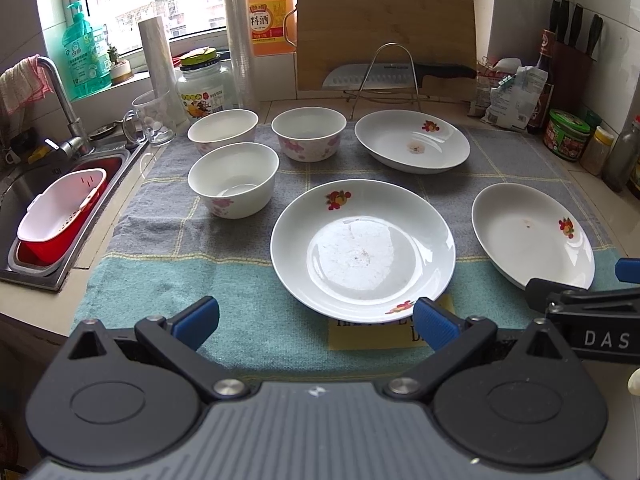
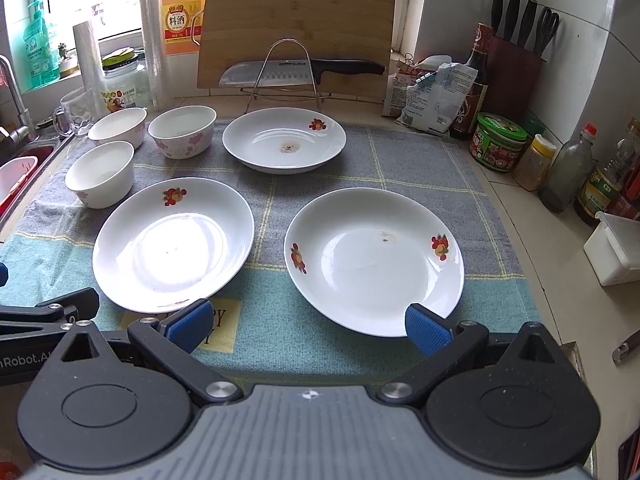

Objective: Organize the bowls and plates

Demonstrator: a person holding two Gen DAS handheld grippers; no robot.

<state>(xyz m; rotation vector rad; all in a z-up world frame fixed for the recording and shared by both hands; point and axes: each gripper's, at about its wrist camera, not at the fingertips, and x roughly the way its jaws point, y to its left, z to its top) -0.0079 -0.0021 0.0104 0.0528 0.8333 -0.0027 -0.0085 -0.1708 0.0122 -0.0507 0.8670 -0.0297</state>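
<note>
Three white plates with fruit prints lie apart on a grey-and-teal cloth (image 1: pixel 168 236): a near middle plate (image 1: pixel 362 250) (image 2: pixel 173 243), a near right plate (image 1: pixel 532 234) (image 2: pixel 374 260) and a far plate (image 1: pixel 412 141) (image 2: pixel 284 139). Three white bowls with pink flowers stand at the left: a near bowl (image 1: pixel 234 179) (image 2: pixel 100 173), a far-left bowl (image 1: pixel 223 130) (image 2: pixel 118 126) and a far-middle bowl (image 1: pixel 309 133) (image 2: pixel 183 131). My left gripper (image 1: pixel 316 320) is open at the near edge of the middle plate. My right gripper (image 2: pixel 308 322) is open at the near edge of the right plate. Neither holds anything.
A steel sink (image 1: pixel 24 200) with a red-and-white basket (image 1: pixel 60 212) lies left. A wire rack (image 1: pixel 390 76), knife and cutting board (image 1: pixel 384 28) stand behind the plates. Jars, bottles and a knife block (image 2: pixel 516 68) line the right wall; a glass mug (image 1: pixel 154 118) stands beside the bowls.
</note>
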